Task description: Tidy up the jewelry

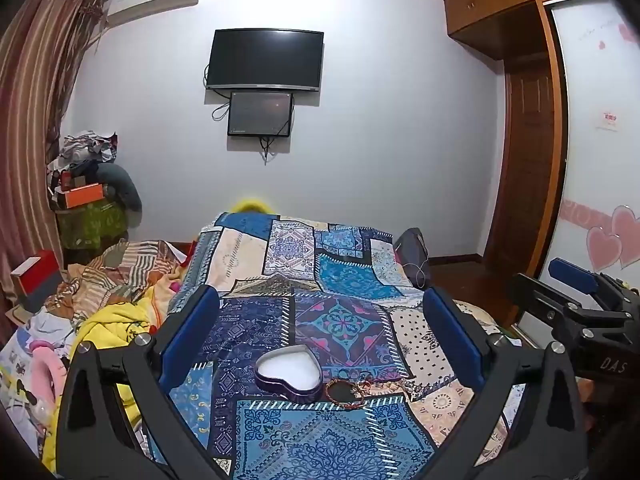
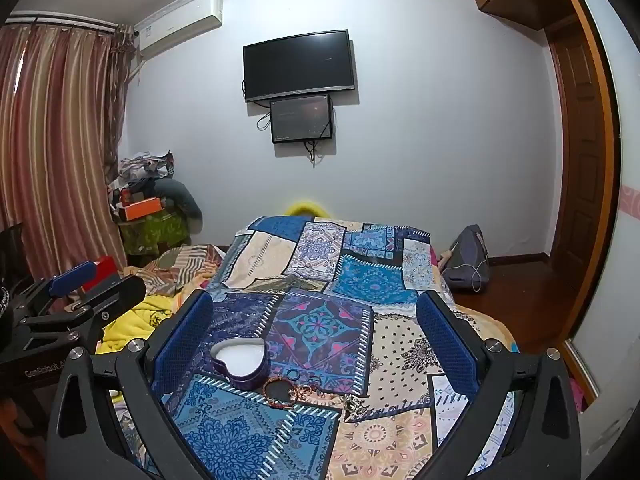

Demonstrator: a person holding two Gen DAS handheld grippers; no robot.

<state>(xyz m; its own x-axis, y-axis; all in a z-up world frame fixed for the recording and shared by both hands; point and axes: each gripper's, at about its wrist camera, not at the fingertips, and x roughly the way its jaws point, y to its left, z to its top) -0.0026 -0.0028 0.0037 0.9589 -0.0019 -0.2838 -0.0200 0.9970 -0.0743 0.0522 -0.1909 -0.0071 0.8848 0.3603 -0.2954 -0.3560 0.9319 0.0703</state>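
An open heart-shaped purple tin [image 1: 289, 372] with a white inside lies on the patchwork bedspread [image 1: 320, 432]; it also shows in the right wrist view [image 2: 240, 363]. Right of it lie a red beaded bracelet [image 1: 345, 393], smaller rings and a chain; the bracelet [image 2: 280, 392] and a metal piece [image 2: 354, 403] show in the right wrist view. My left gripper [image 1: 318, 320] is open and empty above the tin. My right gripper [image 2: 314, 320] is open and empty above the jewelry. Each gripper shows at the edge of the other's view.
Crumpled yellow and striped blankets [image 1: 116, 304] lie left of the bedspread. A pile of boxes and clothes [image 1: 86, 196] stands by the curtain. A TV [image 1: 264, 60] hangs on the far wall. A grey bag [image 2: 466, 258] sits on the floor at right near the wardrobe.
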